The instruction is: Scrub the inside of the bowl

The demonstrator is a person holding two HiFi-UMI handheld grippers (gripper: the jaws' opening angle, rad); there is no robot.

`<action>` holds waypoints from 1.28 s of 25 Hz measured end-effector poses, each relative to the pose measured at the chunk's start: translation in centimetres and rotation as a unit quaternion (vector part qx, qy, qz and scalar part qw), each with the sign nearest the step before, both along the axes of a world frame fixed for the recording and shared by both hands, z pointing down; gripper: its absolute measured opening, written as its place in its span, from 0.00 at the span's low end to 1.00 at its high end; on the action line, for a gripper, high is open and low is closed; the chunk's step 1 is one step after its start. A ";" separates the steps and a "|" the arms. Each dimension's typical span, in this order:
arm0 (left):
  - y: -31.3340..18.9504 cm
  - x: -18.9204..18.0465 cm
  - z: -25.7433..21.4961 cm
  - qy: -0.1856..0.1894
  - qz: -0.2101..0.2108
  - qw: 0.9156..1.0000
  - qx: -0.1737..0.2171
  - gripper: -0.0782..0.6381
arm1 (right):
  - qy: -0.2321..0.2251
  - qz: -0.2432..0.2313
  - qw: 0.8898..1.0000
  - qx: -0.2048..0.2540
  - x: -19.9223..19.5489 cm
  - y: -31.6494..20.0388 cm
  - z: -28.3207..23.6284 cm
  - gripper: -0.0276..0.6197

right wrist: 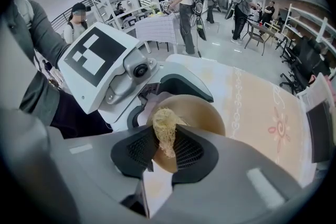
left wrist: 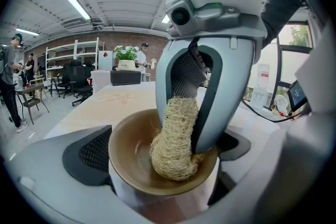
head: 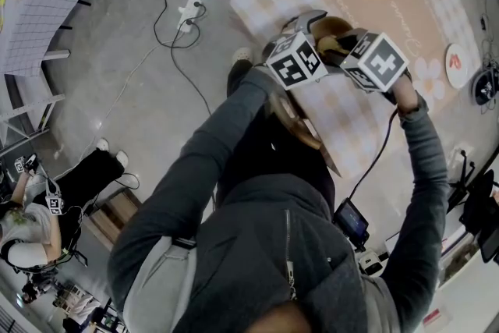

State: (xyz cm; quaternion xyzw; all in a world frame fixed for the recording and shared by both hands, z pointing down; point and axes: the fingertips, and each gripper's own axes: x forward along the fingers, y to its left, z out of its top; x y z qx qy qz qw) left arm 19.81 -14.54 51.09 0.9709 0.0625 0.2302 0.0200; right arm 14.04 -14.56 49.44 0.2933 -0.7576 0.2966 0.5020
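Left gripper view: left gripper clamps bowl by its sides; right gripper pinches loofah. I judge bowl rigid, slippery; loofah soft, light.

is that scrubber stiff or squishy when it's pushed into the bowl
Probably squishy: the scrubber is an open fibrous mesh, and its end bulges where it presses the bowl. Likely light for its size, being mostly air. Rough fibres should resist slipping; the right gripper pinches it narrow.
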 end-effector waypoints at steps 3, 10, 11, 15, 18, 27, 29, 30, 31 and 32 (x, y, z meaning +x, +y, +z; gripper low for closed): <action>0.1 0.0 0.0 -0.001 0.000 1.000 0.000 0.93 | -0.004 0.001 1.000 0.001 -0.2 -0.2 0.0 0.16; 0.2 0.0 0.2 -0.001 0.000 1.000 0.000 0.93 | -0.007 -0.003 1.000 0.003 -0.6 -0.7 0.2 0.16; 0.2 0.0 0.2 -0.001 0.000 1.000 0.000 0.93 | -0.007 -0.003 1.000 0.003 -0.6 -0.8 0.2 0.16; 0.2 -0.1 0.1 0.000 0.000 1.000 0.000 0.93 | -0.009 -0.001 1.000 0.008 -0.9 -1.3 0.2 0.16; 0.2 -0.1 0.0 -0.001 0.000 1.000 -0.001 0.93 | -0.010 0.005 1.000 0.011 -0.8 -1.7 0.2 0.16; 0.2 -0.1 0.0 -0.001 0.000 1.000 0.000 0.93 | -0.007 0.021 0.999 0.028 -0.5 -2.7 0.2 0.16; 0.1 -0.1 0.0 -0.001 0.000 1.000 0.000 0.93 | -0.004 0.022 0.999 0.033 -0.5 -2.9 0.2 0.16; 0.1 -0.1 0.0 -0.001 -0.001 1.000 0.000 0.93 | -0.002 0.023 0.999 0.035 -0.4 -3.0 0.2 0.16; 0.1 -0.1 0.0 -0.001 -0.001 1.000 0.001 0.93 | 0.000 0.024 0.999 0.037 -0.4 -3.0 0.1 0.16; 0.1 -0.1 -0.1 -0.001 -0.001 1.000 0.001 0.93 | 0.000 0.024 0.999 0.039 -0.3 -3.1 0.1 0.16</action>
